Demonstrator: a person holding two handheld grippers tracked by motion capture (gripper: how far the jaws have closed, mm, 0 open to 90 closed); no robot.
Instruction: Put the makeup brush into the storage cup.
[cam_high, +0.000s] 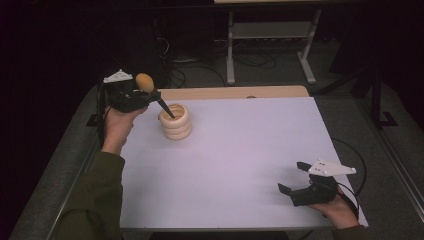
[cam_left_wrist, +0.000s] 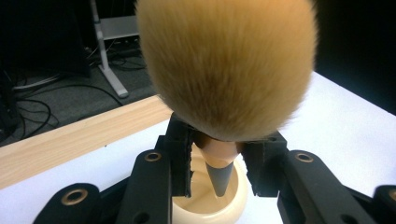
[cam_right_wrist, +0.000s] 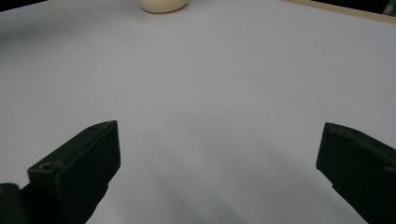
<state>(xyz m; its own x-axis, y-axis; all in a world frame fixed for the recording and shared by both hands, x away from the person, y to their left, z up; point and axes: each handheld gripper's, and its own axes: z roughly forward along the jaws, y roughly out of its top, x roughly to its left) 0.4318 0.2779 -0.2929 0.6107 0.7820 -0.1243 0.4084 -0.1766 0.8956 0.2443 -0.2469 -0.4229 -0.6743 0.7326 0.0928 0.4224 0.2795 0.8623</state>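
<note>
- High view: the left gripper (cam_high: 141, 97) holds a makeup brush (cam_high: 150, 89) tilted, bristle head up and away from the cup, dark pointed handle slanting down into the mouth of the ribbed cream holder (cam_high: 175, 122). That slant suggests the handle is being fed into the holder so the brush will stand bristles up.
- Left gripper view: the jaws are clamped on the brush's tan collar just below the bristles (cam_left_wrist: 226, 65), one jaw on each side. The grey handle tip (cam_left_wrist: 219, 179) hangs between and below the jaws, over the holder's opening (cam_left_wrist: 205, 205), apparently not yet seated.
- Gripping high on the collar leaves the whole handle free to enter the cup.
- Right gripper view: the right gripper (cam_right_wrist: 219, 154) has its jaws spread wide with nothing between them, bare white table (cam_right_wrist: 210, 93) ahead, the holder well beyond them. It looks parked clear of the work, in reserve to steady the holder.
</note>
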